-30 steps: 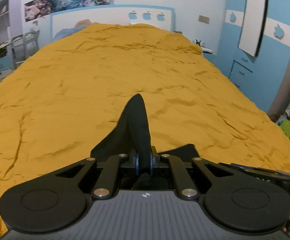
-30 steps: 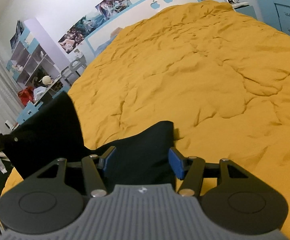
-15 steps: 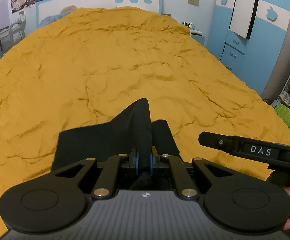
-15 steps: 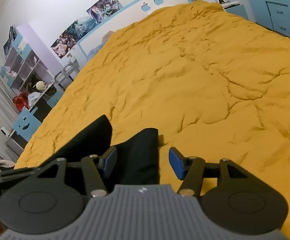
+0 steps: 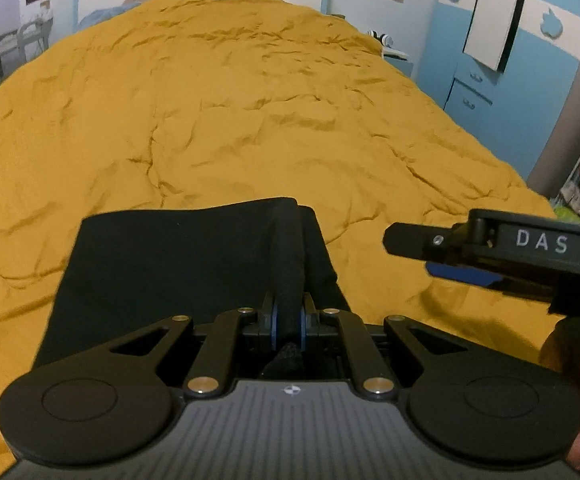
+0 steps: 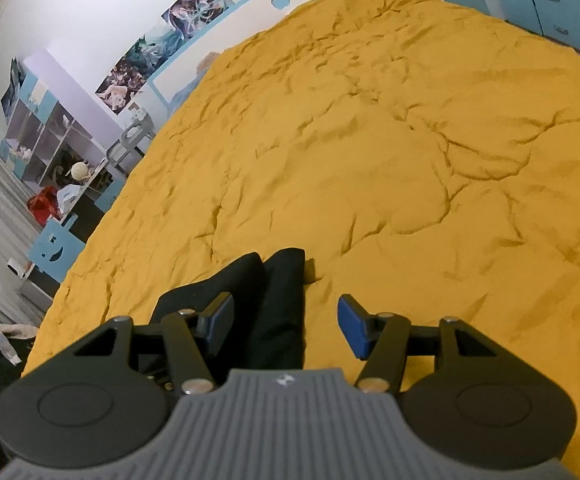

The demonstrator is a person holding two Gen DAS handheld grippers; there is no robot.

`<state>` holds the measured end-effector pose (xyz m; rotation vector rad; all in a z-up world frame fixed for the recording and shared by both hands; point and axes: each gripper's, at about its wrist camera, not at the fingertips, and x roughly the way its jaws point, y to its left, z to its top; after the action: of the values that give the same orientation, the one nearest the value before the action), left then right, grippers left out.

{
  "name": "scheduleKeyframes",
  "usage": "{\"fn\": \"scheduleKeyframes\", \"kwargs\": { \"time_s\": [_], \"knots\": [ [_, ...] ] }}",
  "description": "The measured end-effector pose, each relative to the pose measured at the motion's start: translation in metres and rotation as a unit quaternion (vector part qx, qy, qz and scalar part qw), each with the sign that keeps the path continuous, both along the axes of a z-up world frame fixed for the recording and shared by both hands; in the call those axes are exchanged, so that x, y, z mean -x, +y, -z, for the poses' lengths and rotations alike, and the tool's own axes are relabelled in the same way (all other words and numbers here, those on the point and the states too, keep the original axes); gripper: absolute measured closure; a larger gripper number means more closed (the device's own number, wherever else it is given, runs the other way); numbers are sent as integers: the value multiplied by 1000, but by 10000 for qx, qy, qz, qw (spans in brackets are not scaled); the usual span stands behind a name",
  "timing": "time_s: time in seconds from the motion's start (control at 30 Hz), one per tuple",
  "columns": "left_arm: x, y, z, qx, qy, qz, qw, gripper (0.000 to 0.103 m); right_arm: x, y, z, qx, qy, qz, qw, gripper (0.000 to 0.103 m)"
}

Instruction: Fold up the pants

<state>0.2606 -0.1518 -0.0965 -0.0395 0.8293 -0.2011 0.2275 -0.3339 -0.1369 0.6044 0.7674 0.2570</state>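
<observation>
We see the left gripper [image 5: 289, 316] clamped on a raised fold of the black pants [image 5: 178, 264], which lie on the bed [image 5: 250, 128]; the right gripper [image 6: 286, 320] hovers open above them.

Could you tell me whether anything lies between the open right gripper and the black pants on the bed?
Nothing visible does. The right gripper is open just above the pants, whose black fabric lies on the yellow bedspread between its fingers. The left gripper is shut on a fold of the pants.
</observation>
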Motion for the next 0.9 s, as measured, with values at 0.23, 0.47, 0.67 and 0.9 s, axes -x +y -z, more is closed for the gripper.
{"fn": "scheduleKeyframes", "kwargs": {
  "time_s": [0.23, 0.47, 0.67, 0.9],
  "knots": [
    [5, 1, 3, 37, -93, -24, 9999, 93, -18, 12, 13, -546, 143, -350, 9978, 48],
    [12, -5, 1, -156, -251, 73, 9995, 93, -48, 29, 18, -1068, 252, -698, 9915, 48],
    [14, -7, -1, -247, -352, 117, 9990, 93, -77, 53, 27, -830, 601, -1057, 9891, 50],
    [28, -15, -16, -288, -926, 88, 9952, 93, -78, 54, 6, -744, -56, -1242, 9894, 95]
  ]
}}
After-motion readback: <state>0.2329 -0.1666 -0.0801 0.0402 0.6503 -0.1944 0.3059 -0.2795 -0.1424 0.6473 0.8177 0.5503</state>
